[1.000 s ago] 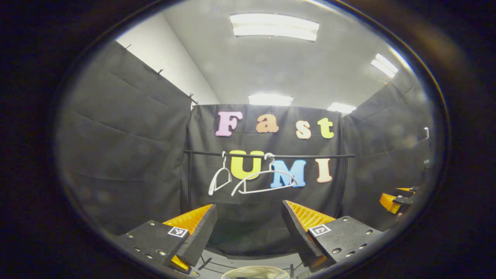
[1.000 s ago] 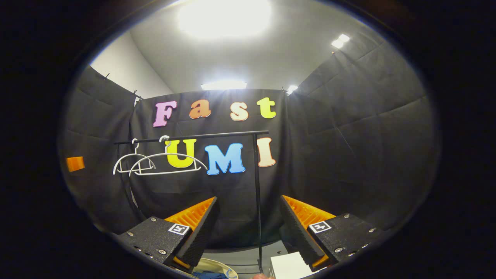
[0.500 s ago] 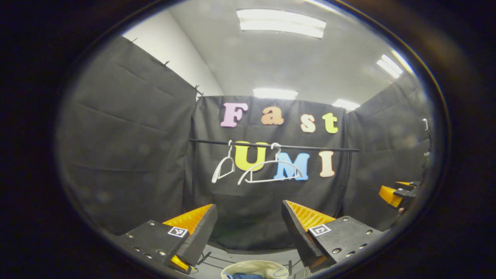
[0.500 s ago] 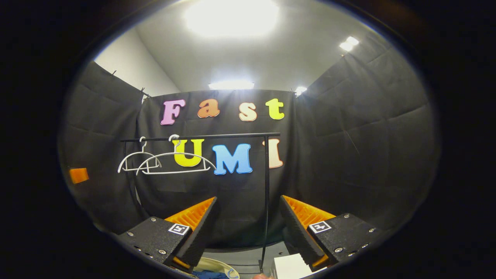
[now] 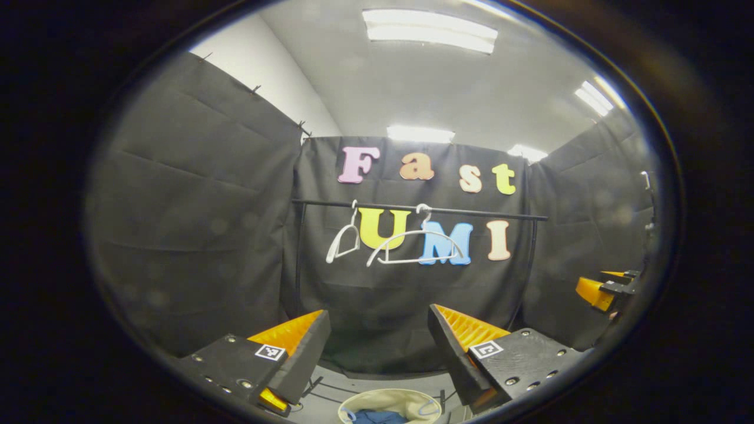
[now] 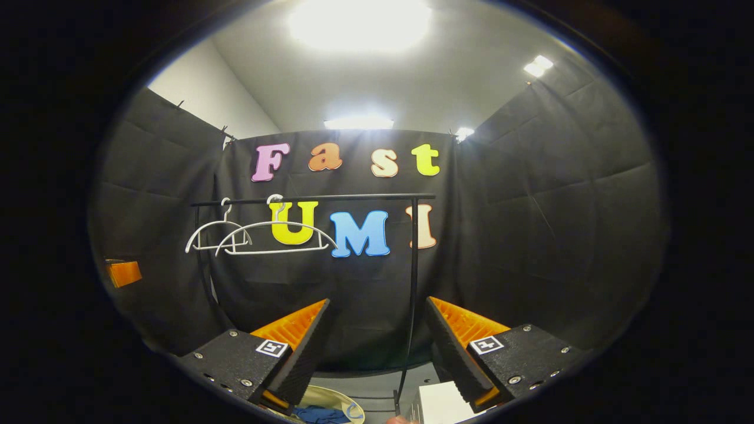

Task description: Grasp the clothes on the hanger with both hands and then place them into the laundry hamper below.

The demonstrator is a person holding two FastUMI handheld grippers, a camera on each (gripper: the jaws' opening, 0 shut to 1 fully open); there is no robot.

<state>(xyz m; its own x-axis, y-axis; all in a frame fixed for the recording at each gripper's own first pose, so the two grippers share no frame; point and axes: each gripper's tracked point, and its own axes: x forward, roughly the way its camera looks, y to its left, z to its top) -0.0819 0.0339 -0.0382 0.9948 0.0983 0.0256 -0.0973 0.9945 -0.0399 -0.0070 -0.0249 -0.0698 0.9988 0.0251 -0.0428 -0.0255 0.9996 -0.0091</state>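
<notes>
Below, blue clothes (image 5: pixel 377 417) lie inside the round cream fabric laundry hamper (image 5: pixel 406 398). Left gripper (image 5: pixel 377 330) and right gripper (image 6: pixel 377 330) both released, empty. Two bare white plastic hangers (image 5: pixel 412 247) hang on the black rail (image 5: pixel 471 211).

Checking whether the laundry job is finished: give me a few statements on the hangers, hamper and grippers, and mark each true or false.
1. Two white hangers hang bare on the black rail. True.
2. A blue garment lies in the laundry hamper. True.
3. The left hand-held gripper is shut on a shirt. False: its jaws stand apart with nothing between them.
4. The right hand-held gripper stands open. True.
5. The hamper hangs from the rail. False: it sits low, below the rail.
</notes>
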